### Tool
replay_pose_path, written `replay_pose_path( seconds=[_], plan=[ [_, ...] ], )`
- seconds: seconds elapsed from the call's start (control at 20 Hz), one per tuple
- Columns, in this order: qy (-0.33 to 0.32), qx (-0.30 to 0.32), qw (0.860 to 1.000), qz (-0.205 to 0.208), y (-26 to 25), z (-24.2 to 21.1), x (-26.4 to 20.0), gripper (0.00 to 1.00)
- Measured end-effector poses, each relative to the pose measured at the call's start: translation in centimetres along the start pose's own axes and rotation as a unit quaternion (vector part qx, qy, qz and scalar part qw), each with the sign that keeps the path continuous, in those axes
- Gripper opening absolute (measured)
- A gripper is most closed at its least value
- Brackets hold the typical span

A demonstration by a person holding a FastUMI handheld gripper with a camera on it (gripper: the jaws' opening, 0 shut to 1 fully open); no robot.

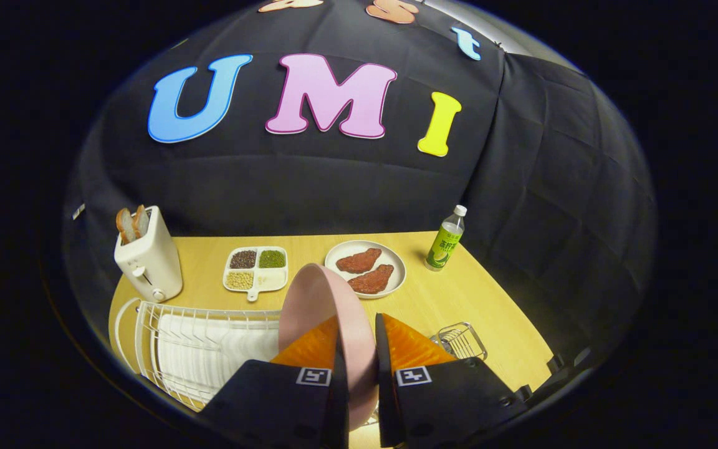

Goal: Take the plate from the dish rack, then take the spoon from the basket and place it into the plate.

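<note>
A pink plate (318,305) stands on edge between my two orange fingers, held up above the table. My gripper (357,340) is shut on its rim, one finger (315,346) on each face. The white wire dish rack (197,349) lies below and to the left of the fingers, with a white ribbed tray inside. A small wire basket (460,340) sits just right of the right finger (406,343); I cannot make out a spoon in it.
On the wooden table (459,299) beyond the fingers: a white toaster (149,259) with bread slices at the far left, a divided dish of beans (256,268), a white plate with two meat pieces (365,268), and a green-labelled bottle (445,240) at the far right.
</note>
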State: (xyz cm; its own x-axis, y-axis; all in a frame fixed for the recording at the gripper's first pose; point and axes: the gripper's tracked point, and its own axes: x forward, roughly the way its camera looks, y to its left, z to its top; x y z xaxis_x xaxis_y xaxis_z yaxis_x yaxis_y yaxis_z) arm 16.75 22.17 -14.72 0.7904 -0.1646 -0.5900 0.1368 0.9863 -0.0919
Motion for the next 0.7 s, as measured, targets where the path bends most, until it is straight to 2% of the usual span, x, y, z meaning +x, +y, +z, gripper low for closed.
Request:
replay_pose_path(
  seconds=[0.2,0.35,0.7],
  plan=[
    [0.009,0.018,0.999,0.038,0.4,0.0,-1.3,0.22],
    [0.012,0.032,0.995,0.090,0.8,-0.2,-3.5,0.22],
    [0.039,0.050,0.981,0.182,-4.2,-3.8,-8.8,0.22]
  ],
)
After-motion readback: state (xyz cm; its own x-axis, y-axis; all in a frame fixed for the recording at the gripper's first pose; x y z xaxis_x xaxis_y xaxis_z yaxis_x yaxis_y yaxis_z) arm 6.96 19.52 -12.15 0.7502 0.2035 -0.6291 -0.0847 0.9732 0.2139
